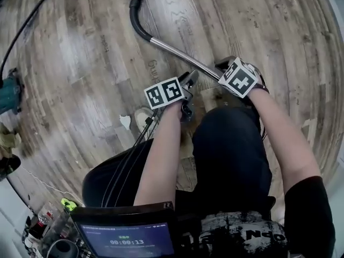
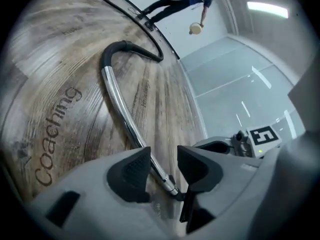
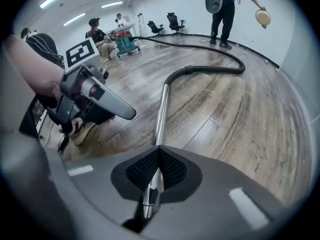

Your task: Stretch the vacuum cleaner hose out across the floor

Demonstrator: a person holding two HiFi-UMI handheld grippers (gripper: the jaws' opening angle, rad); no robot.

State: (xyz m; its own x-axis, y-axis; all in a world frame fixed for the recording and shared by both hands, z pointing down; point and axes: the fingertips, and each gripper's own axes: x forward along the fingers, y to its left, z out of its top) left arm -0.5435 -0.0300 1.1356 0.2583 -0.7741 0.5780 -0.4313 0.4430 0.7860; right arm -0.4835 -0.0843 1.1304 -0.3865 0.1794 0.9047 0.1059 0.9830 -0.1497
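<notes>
Progress early: the black ribbed vacuum hose (image 3: 215, 69) lies in loose curves on the wooden plank floor (image 1: 80, 63), not yet straightened; its shiny chrome wand (image 3: 161, 111) points lengthwise away from the person; right hand-held gripper (image 3: 159, 166) clamped tight on the wand's near end; left hand-held gripper (image 2: 164, 166) wide apart, jaws straddling the wand, pads not pressing.

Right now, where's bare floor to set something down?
Bare boards left of the metal tube, out to the black cable and teal machine; also right of the tube. Crowded at the tube's near end: left gripper, right gripper, shoe.
</notes>
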